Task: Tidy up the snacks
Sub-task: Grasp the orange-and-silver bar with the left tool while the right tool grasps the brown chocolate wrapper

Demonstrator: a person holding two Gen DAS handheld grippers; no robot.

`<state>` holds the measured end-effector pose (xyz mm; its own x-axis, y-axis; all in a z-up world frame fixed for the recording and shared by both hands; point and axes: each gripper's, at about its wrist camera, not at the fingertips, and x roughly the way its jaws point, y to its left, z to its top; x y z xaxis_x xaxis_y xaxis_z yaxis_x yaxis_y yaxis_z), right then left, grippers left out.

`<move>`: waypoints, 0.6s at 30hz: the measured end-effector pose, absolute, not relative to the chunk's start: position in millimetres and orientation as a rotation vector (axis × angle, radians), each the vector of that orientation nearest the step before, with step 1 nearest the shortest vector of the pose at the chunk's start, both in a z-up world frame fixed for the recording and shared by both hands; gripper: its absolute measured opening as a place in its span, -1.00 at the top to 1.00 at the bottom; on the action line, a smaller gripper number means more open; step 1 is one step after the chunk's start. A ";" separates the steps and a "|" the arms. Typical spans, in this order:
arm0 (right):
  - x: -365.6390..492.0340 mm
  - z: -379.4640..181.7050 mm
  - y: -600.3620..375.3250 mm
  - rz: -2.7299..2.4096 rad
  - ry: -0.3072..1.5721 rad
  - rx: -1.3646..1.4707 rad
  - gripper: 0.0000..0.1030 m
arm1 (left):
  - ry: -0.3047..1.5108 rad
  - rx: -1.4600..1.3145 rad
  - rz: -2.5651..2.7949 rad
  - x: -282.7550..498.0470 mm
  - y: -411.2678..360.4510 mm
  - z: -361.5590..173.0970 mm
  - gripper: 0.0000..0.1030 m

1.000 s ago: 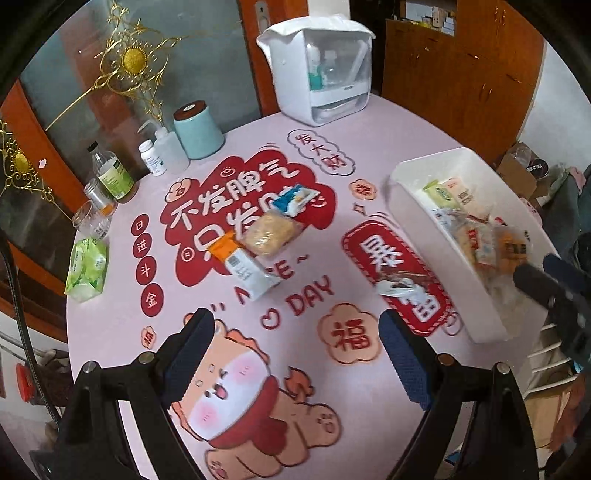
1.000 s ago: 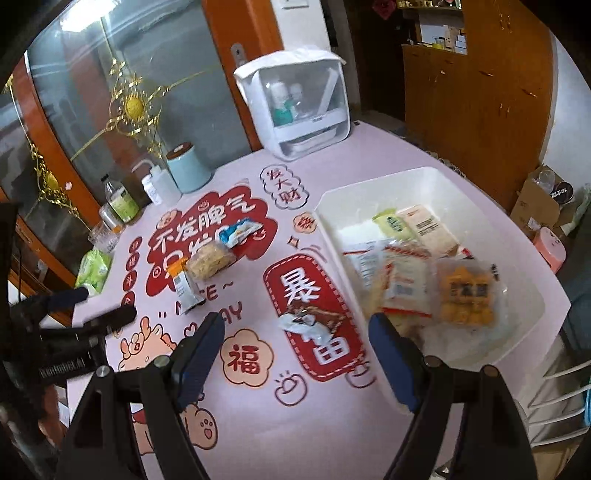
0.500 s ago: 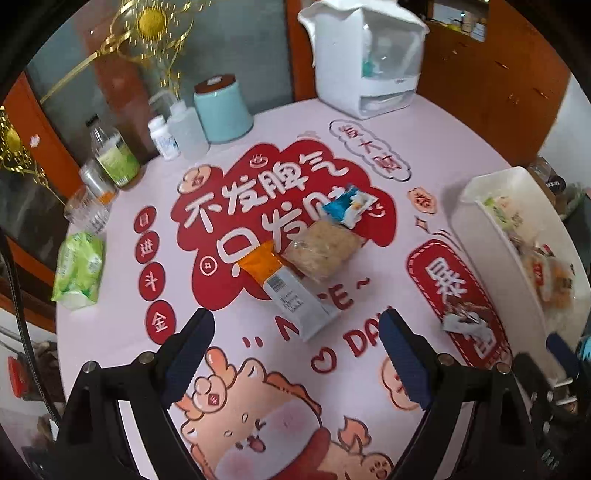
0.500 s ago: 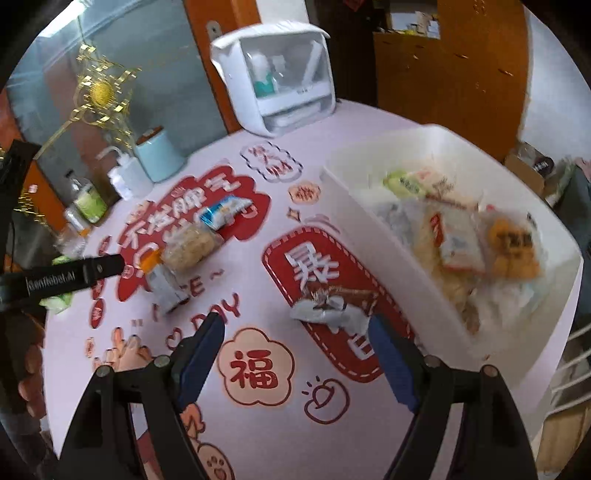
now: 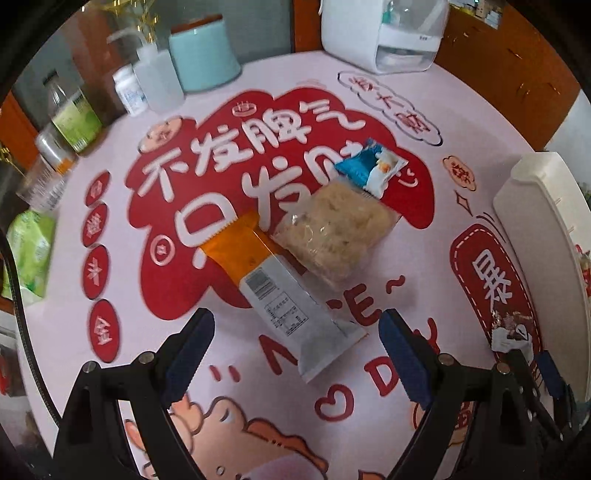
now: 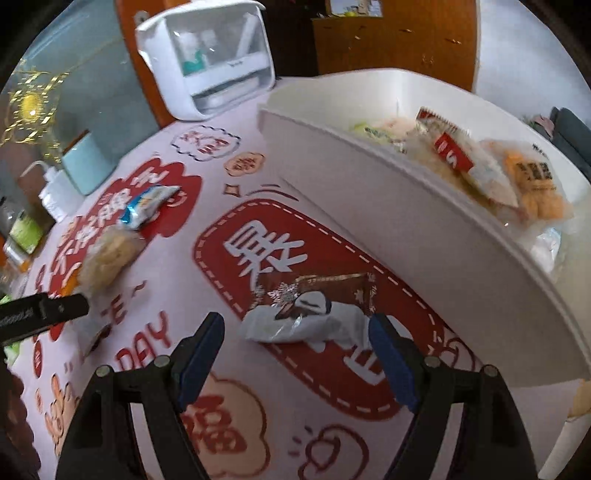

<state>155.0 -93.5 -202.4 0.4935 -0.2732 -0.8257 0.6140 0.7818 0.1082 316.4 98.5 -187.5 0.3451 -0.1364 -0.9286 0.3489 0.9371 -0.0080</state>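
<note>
Our left gripper (image 5: 295, 354) and right gripper (image 6: 295, 354) have jaws wide open, each framing a snack at frame centre: orange-white packet (image 5: 284, 291), crumpled wrapper (image 6: 306, 314).

The pink table (image 5: 461, 110) carries an orange-white packet (image 5: 280, 291), clear bag (image 5: 336, 232), blue packet (image 5: 373, 166), brown wrapper (image 6: 314, 310), white bin (image 6: 388, 206), teal canister (image 5: 201, 55) and bottles (image 5: 74, 114).

A white organizer (image 5: 384, 33) stands at the desk's (image 5: 480, 122) far edge. A teal canister (image 5: 201, 55), squeeze bottle (image 5: 157, 79) and pill bottle (image 5: 129, 90) line the back left. A green pack (image 5: 27, 254) lies at left.
</note>
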 end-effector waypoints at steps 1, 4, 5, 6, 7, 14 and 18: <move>157.5 -205.8 -95.9 -0.567 0.917 0.419 -0.58 | 1.188 0.196 -0.317 318.5 99.4 -191.5 -0.74; 163.8 -211.8 -99.3 -0.594 0.936 0.386 -0.58 | 1.215 0.155 -0.305 325.9 103.5 -203.9 -0.74; 165.5 -213.1 -100.1 -0.596 0.944 0.376 -0.58 | 1.223 0.140 -0.299 328.1 104.7 -207.2 -0.74; 167.3 -213.9 -100.2 -0.602 0.947 0.359 -0.58 | 1.233 0.123 -0.288 331.0 106.0 -211.6 -0.74; 168.5 -214.6 -99.7 -0.607 0.950 0.343 -0.59 | 1.239 0.115 -0.278 332.2 107.4 -214.6 -0.74; 169.0 -216.1 -96.9 -0.609 0.941 0.305 -0.59 | 1.247 0.078 -0.157 342.8 113.7 -231.3 -0.75; 166.9 -213.3 -93.8 -0.586 0.904 0.279 -0.01 | 1.224 0.070 -0.106 340.9 113.7 -231.3 -0.69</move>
<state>166.9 -93.8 -213.3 0.4769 -0.3584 -0.8025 0.5860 0.8102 -0.0136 340.9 113.7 -231.3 0.3356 -0.0430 -0.9410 0.1187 0.9929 -0.0031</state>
